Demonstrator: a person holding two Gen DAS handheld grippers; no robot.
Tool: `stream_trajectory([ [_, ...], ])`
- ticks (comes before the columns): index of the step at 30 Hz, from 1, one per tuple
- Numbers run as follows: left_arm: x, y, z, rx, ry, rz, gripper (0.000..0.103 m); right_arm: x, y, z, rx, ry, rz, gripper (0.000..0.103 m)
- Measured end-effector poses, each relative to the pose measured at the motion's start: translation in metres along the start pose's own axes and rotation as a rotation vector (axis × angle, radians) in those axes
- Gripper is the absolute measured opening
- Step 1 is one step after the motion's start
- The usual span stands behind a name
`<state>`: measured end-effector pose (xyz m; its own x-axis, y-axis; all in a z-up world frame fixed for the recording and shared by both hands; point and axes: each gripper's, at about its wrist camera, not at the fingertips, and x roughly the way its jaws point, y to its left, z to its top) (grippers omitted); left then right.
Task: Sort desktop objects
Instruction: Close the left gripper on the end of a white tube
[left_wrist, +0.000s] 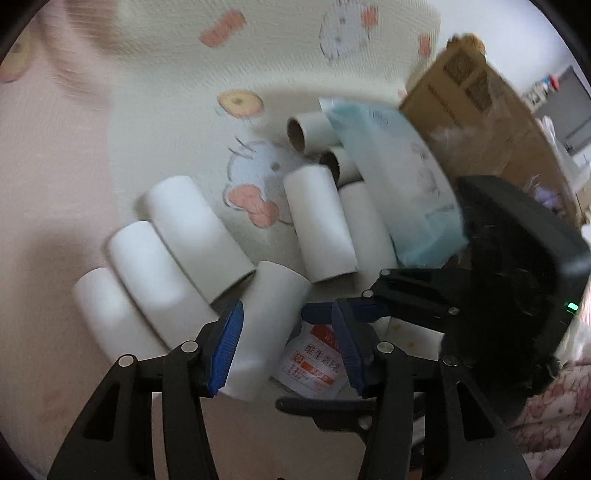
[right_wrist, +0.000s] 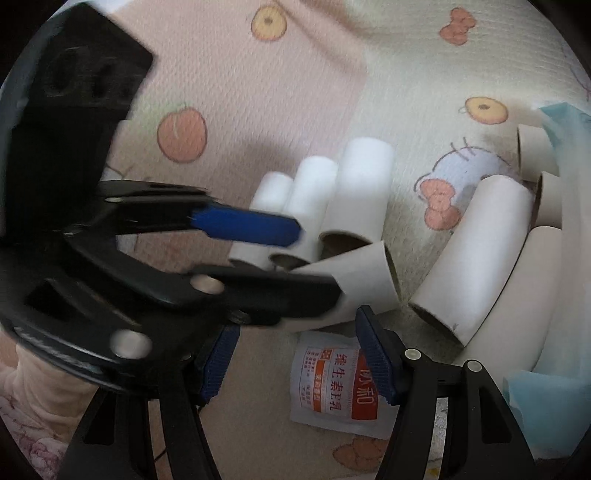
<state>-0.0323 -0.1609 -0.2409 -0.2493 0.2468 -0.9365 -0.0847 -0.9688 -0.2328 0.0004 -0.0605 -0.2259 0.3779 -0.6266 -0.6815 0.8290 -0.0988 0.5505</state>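
1. Left gripper (left_wrist: 288, 347): jaws apart; a white cardboard tube (left_wrist: 266, 325) lies between the blue pads, against the left pad only, not clamped.
2. Right gripper (right_wrist: 299, 358): jaws apart, holding nothing; a white-and-orange sachet (right_wrist: 332, 384) lies on the cover between its fingers.
3. Cardboard tubes: eight counted. Three lie side by side (left_wrist: 159, 266) left of the left gripper; the one between its pads touches them; four more lie in a cluster (left_wrist: 325, 206) beyond.
4. Pale blue packet (left_wrist: 399, 184): one, resting against the far cluster.
5. Brown cardboard box (left_wrist: 476, 122): one, behind the packet.
6. Surface: a cream and pink cover (left_wrist: 110, 110) printed with fruit, bows and cartoon faces.
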Motion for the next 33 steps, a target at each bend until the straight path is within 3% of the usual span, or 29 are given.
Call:
stream_trajectory([
  [3,0.016,0.003,0.007,0.0,0.059,0.007,0.054,-0.009,0.0,-0.004,-0.019,-0.026,-0.021,0.057],
  [5,0.023,0.003,0.01,0.013,0.087,0.009,0.054,-0.009,-0.001,-0.004,-0.028,-0.03,-0.046,0.037],
  [6,0.025,0.002,0.011,0.018,0.097,0.005,0.054,-0.011,-0.003,-0.005,-0.026,-0.021,-0.068,0.035],
  [9,0.029,0.0,0.015,0.033,0.119,-0.003,0.054,-0.014,-0.005,-0.005,-0.022,-0.019,-0.105,0.033],
  [14,0.045,-0.006,0.024,0.08,0.214,0.073,0.054,-0.018,0.004,-0.008,-0.1,0.02,-0.183,0.033],
  [19,0.06,-0.005,0.028,0.071,0.274,0.086,0.055,-0.036,0.016,-0.007,-0.175,-0.023,-0.231,0.034],
  [25,0.048,-0.009,0.022,0.085,0.221,0.098,0.054,-0.029,0.009,-0.004,-0.151,0.008,-0.232,0.034],
  [30,0.008,-0.01,0.011,0.041,0.055,0.062,0.053,-0.028,0.004,-0.004,-0.109,-0.005,-0.13,0.035],
  [33,-0.014,-0.019,0.002,0.013,-0.044,0.053,0.052,-0.031,0.002,-0.003,-0.094,-0.017,-0.081,0.045],
])
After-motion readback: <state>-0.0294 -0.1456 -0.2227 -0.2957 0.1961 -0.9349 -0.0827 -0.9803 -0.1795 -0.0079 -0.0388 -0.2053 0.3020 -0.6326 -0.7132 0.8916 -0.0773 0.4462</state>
